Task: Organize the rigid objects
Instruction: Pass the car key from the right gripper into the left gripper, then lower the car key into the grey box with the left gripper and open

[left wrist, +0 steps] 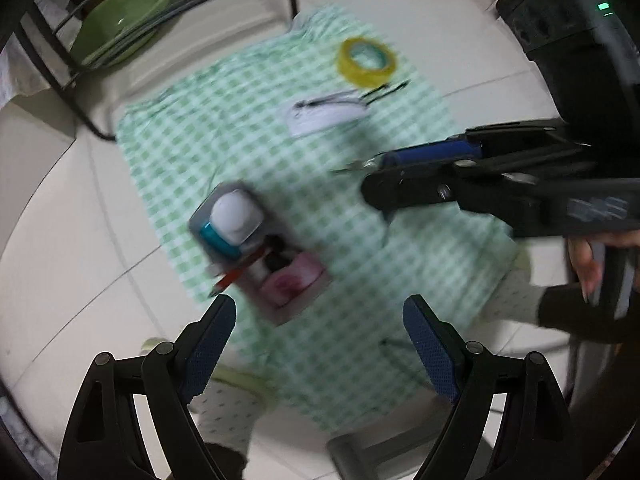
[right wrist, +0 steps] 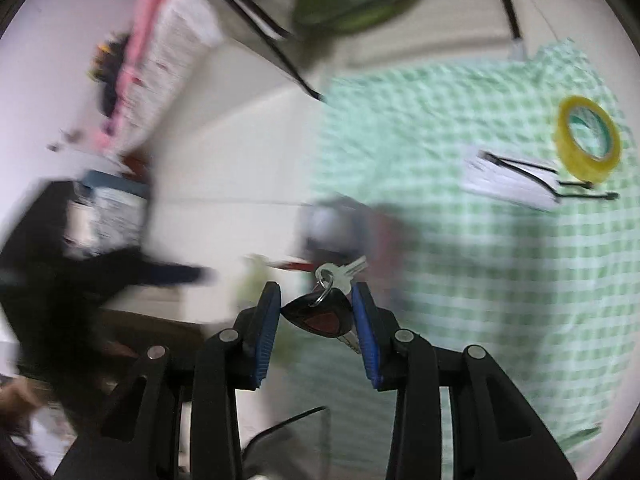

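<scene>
My right gripper (right wrist: 315,322) clamps the black key fob (right wrist: 318,316) with its keys, lifted above the checkered counter (right wrist: 500,280). My left gripper (left wrist: 320,334) hangs wide, empty, over the organizer tray (left wrist: 260,248).

Motion blur smears the gray tray's (left wrist: 256,240) contents and the checked cloth (left wrist: 360,260).

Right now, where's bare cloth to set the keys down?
Free: the wide stretch of checked cloth between the grey organizer tray and the yellow tape roll; also the near strip by the left gripper. Crowded: tape roll, white pad, black ties. Right gripper holds the keys.
</scene>
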Demonstrator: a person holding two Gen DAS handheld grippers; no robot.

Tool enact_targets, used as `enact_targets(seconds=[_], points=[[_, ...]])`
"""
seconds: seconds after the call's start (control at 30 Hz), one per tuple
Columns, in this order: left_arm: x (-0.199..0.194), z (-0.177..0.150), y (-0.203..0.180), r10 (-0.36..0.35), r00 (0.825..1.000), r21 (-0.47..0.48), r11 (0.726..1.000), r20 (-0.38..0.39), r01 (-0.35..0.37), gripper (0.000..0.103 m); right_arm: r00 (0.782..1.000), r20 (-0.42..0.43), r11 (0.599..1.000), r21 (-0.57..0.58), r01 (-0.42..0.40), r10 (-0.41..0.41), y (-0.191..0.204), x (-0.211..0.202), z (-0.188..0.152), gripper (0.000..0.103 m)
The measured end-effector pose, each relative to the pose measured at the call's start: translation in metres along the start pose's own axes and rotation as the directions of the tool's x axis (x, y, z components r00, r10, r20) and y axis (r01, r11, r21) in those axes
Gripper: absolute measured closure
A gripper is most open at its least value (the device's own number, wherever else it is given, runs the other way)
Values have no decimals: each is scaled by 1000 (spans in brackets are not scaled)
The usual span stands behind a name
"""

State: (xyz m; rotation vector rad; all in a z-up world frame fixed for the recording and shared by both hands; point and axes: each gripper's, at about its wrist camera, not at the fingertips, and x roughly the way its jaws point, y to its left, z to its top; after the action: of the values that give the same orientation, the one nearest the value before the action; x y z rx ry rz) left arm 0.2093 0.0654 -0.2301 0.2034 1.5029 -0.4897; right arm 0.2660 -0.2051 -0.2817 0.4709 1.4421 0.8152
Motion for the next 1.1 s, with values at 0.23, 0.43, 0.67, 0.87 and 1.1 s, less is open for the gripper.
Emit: enact_targets(seconds=[0.23, 0.43, 0.67, 0.87, 1.1], points=[[-40, -9, -13, 107, 973, 85, 988, 207, -127, 28, 985, 60, 986, 8, -165, 164, 54, -26, -7, 64], [-40, -13, 16, 15, 983, -47, 999, 181, -7, 98, 972, 91, 973, 57, -224, 218, 59, -24, -15, 66], [-12, -18, 59, 110, 994, -185, 977, 19, -105, 98, 993, 37, 983, 142, -120, 116, 42, -6, -22, 62], [21, 3, 77, 78, 991, -260, 960, -106, -103, 98, 964, -50, 965, -13, 261, -261, 33, 8, -32, 19], [50, 27, 58, 63, 985, -261, 960, -163, -104, 64, 883, -193, 903, -38, 429, -428, 0, 32, -56, 1]])
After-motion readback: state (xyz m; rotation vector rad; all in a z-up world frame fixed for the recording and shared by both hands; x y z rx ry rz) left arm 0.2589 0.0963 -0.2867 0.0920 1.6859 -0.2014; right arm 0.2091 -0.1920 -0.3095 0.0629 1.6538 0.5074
